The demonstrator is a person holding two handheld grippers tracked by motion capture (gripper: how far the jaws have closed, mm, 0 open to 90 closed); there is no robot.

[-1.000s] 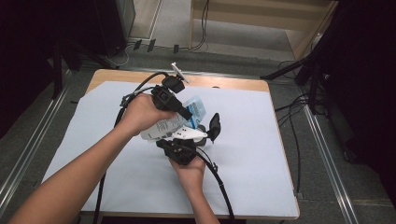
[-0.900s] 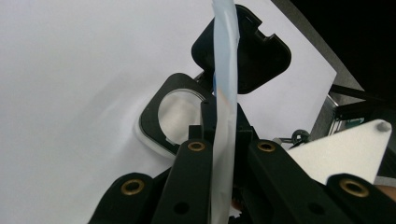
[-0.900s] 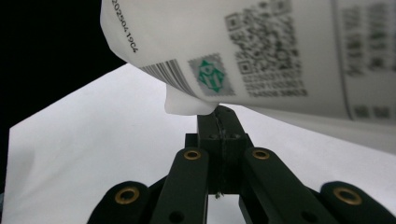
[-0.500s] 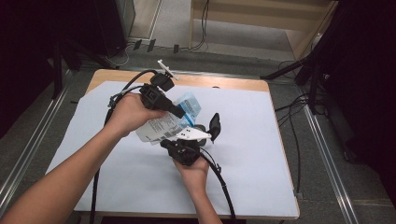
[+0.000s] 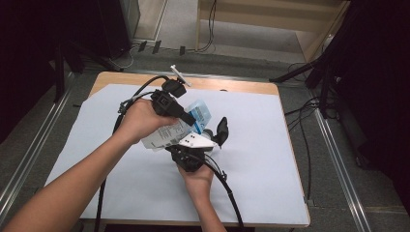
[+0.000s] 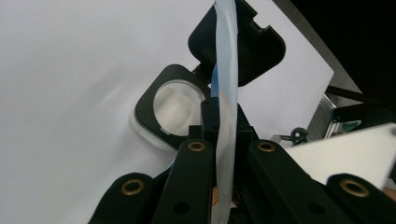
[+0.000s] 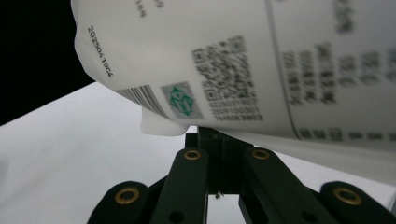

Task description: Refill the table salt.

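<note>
Left gripper (image 5: pixel 191 118) leftward, clamping packet (image 5: pixel 169 134).

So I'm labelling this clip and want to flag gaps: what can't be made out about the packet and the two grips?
- Packet, high view: its middle is hidden under the left hand.
- Packet's small print, right gripper view: blurred toward the right and cut off by the frame edges.
- Right gripper, right gripper view: its jaw tips are covered by the packet's edge.
- Left gripper, left gripper view: the packet shows edge-on, so its face is unreadable.
</note>
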